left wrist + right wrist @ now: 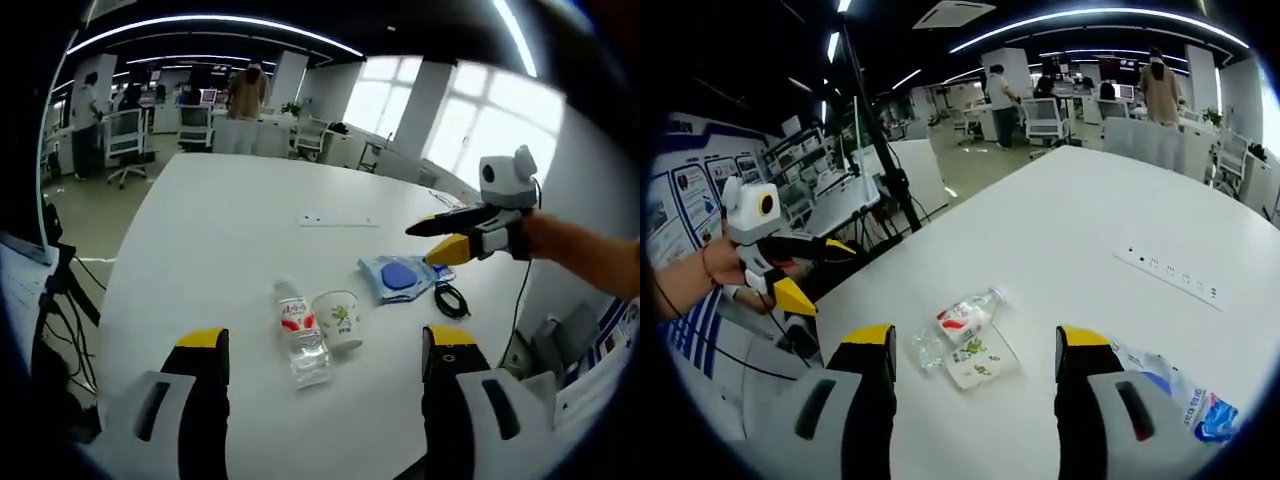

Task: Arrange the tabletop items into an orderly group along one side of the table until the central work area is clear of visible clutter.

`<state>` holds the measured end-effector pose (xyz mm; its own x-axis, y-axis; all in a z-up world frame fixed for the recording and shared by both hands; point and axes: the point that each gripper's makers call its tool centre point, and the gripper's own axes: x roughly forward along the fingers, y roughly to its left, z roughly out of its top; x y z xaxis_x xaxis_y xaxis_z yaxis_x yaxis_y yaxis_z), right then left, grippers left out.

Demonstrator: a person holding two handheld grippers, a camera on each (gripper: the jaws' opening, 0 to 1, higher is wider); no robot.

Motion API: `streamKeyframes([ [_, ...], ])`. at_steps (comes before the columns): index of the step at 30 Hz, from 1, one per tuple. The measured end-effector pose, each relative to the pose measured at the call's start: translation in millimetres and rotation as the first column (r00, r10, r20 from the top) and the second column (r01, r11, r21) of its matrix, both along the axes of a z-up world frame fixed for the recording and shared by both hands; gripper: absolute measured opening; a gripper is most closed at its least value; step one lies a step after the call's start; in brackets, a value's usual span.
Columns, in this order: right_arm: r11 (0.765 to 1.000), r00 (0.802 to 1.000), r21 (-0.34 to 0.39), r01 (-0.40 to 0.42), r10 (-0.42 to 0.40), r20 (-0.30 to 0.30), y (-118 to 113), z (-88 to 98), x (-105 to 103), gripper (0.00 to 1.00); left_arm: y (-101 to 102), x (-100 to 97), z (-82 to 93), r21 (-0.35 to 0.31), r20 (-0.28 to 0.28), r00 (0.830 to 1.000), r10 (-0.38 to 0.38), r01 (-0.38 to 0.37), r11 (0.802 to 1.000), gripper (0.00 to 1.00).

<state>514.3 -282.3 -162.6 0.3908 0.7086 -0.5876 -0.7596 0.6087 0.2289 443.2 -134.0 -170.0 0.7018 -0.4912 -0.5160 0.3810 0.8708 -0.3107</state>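
I hold both grippers, left gripper (325,352) and right gripper (976,346), level above the table (230,230) with jaws apart, empty (bottle (299,333) and cup (338,319) lie touching).

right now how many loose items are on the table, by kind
plastic bottle: 1, lying on its side
paper cup: 1, touching the bottle
blue and white packet: 1
black cable: 1, beside the packet
total: 4
Both claws are open and hold nothing.
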Motion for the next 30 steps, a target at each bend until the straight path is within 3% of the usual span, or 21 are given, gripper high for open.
streamKeyframes([
  [16,0.998,0.993,-0.001,-0.055,0.055,-0.103,46.9,-38.4,29.0,0.62,28.0,5.3,-26.8,-0.041,-0.032,0.998,0.056,-0.057,0.998,0.8],
  [23,0.999,0.982,0.029,-0.041,0.046,-0.183,62.8,-62.0,45.9,0.6,31.9,10.9,-35.5,-0.069,-0.042,0.996,0.073,-0.075,0.995,0.8],
  [30,0.996,0.951,0.084,0.029,-0.002,-0.31,73.9,-85.0,62.7,0.54,30.2,14.8,-45.2,-0.094,-0.048,0.995,0.082,-0.086,0.992,0.79],
])
